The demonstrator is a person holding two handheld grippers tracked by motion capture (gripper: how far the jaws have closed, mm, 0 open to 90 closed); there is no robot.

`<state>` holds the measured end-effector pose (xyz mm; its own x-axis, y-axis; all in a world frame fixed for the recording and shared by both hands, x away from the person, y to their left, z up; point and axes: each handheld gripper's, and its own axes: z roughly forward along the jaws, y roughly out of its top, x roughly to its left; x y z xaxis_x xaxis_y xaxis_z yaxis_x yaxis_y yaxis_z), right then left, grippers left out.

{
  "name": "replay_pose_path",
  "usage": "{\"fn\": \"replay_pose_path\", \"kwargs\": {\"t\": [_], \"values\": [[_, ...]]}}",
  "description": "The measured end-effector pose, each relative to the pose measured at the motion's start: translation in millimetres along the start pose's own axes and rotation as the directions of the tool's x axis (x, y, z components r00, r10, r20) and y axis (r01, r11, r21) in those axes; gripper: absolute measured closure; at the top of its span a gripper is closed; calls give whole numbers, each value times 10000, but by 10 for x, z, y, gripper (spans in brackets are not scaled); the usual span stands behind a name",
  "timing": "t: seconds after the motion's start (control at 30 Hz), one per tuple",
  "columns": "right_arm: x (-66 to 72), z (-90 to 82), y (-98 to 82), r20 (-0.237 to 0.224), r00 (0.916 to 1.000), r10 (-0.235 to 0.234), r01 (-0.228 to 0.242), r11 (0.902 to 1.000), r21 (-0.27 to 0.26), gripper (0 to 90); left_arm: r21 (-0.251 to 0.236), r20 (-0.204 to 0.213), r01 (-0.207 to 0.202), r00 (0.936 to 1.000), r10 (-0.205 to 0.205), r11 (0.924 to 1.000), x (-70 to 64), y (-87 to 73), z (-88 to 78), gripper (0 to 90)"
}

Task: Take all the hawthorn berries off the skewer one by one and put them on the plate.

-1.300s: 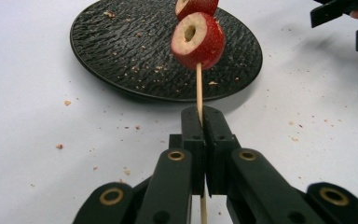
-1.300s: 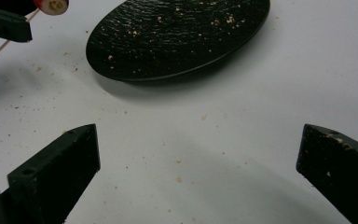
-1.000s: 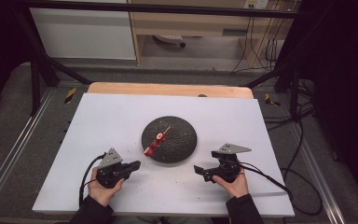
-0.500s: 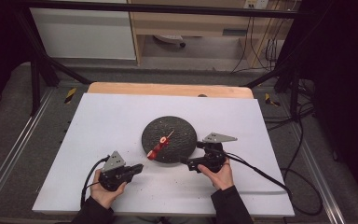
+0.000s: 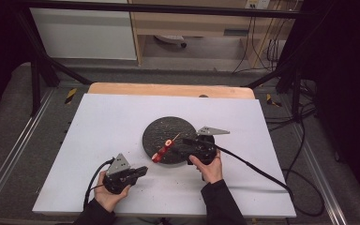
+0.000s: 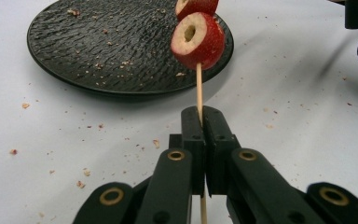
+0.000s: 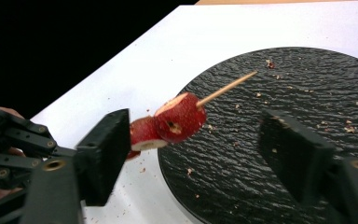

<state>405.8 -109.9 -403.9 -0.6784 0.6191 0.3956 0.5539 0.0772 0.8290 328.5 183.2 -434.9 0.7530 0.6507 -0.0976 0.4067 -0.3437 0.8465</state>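
Note:
My left gripper point(image 5: 143, 169) point(image 6: 203, 116) is shut on the lower end of a thin wooden skewer point(image 6: 199, 86), which slants up over the near rim of a black textured plate point(image 5: 166, 129). Red fruit slices point(image 5: 161, 151) point(image 7: 179, 116) with pale centres are threaded on it, and the bare tip point(image 7: 228, 88) pokes out beyond them. My right gripper point(image 5: 180, 149) point(image 7: 198, 149) reaches in from the right, its jaws on either side of the slices. They have just been closing. The left pad point(image 7: 105, 154) is close to a slice and the right pad point(image 7: 293, 154) stands well off.
The plate point(image 6: 121, 46) point(image 7: 284, 116) sits mid-table on a white sheet point(image 5: 122, 117) sprinkled with crumbs. A wooden table edge point(image 5: 168, 89) runs along the back. Black cables point(image 5: 258, 166) trail from both grippers. Dark frame posts and floor surround the table.
My right gripper has moved left and forward from the table's right side to the skewer over the plate's rim, and its jaws have narrowed. The left gripper and skewer have stayed put.

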Motion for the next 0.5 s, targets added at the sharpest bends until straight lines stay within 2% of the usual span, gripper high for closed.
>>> {"fn": "replay_pose_path", "kwargs": {"t": [0.23, 0.4, 0.5], "values": [[-27, 46, -4, -304, 9991, 300, -300, 9995, 15, 434, -6, 128, -149, 9998, 149, 9999, -57, 8, 36, 880], [-35, 79, -28, -557, 9975, 445, -433, 9988, 231, 539, 31, 162, -245, 9996, 245, 9997, -88, 10, 47, 880], [-32, 78, -30, -559, 9973, 478, -464, 9986, 262, 569, 40, 156, -253, 9996, 253, 9997, -93, 4, 51, 880]]}}
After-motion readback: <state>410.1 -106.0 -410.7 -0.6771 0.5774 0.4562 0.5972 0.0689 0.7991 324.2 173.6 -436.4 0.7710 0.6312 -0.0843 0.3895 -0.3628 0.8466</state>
